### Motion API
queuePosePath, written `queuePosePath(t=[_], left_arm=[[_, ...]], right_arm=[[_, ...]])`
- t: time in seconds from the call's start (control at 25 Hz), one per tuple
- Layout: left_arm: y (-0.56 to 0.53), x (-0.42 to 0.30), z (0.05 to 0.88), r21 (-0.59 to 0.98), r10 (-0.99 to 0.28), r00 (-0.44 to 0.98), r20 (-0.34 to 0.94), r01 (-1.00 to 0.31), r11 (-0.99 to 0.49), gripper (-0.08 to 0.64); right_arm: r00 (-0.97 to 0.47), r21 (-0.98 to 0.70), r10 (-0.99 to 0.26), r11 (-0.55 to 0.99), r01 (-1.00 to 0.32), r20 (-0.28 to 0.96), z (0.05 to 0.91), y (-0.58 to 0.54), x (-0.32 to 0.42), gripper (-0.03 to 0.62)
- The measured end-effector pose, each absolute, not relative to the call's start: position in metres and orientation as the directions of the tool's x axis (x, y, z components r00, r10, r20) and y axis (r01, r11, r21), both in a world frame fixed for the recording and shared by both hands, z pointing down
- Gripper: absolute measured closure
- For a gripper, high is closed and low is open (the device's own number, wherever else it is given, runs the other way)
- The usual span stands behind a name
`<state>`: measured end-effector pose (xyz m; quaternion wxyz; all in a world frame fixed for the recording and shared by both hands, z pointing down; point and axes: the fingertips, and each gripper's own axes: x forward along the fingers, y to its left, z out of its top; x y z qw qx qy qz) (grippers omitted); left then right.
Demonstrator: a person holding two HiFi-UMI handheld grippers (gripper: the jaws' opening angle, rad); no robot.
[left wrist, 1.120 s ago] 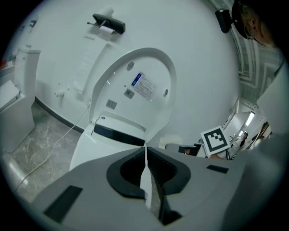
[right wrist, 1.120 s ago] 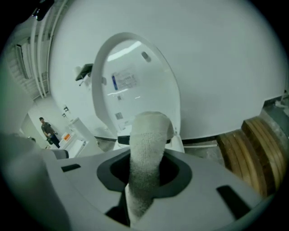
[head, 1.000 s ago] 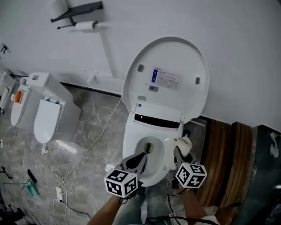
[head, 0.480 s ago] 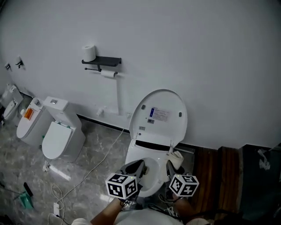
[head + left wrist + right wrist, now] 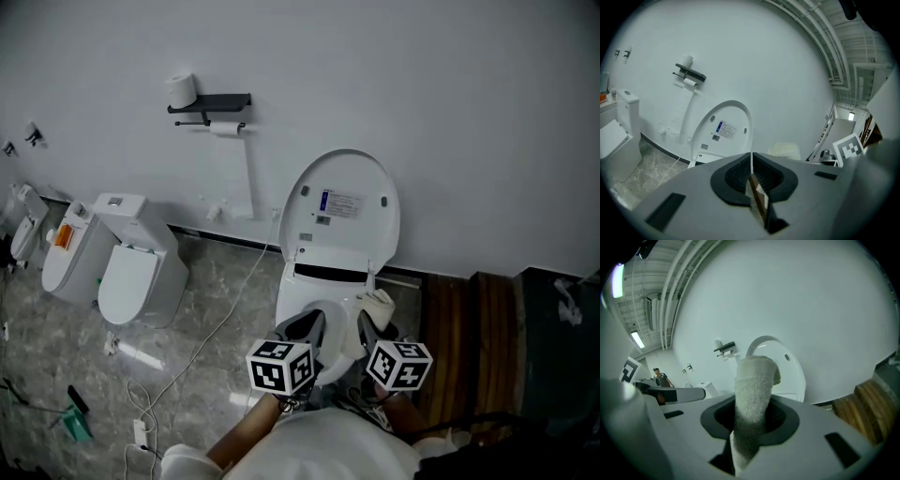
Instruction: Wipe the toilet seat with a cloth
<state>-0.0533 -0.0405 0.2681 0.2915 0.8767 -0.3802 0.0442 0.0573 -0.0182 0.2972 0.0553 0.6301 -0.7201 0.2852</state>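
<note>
Two grippers nearest, side by side over the front of the toilet [image 5: 328, 284]. Left gripper [image 5: 307, 327] clamped shut, nothing between the jaws. Right gripper [image 5: 372, 325] clenched on the one cloth [image 5: 378, 305], white towelling poking up past the tips, over the right side of the toilet seat [image 5: 292, 309]. Both tipped slightly down toward the bowl, forearms low behind. Beyond, one lid [image 5: 344, 211] raised against the wall. Left of the toilet, two paper rolls [image 5: 181, 90] at a shelf [image 5: 211, 101], and at least two more toilets [image 5: 141, 277].

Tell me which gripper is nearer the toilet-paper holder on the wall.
Left. The left gripper, jaws shut and empty, hangs below and right of the toilet-paper holder; the right gripper, clamping the cloth, sits beyond it, farther right from the holder.
</note>
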Motion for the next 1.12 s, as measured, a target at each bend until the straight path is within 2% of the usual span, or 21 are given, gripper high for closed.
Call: queuePosePath(t=[1.12], left_arm=[[-0.062, -0.024, 0.270, 0.460, -0.623, 0.710, 0.327, -0.696, -0.552, 0.534]], right_arm=[[-0.182, -0.320, -0.873, 0.032, -0.947, 0.452, 0.299, -0.037, 0.081, 0.495]])
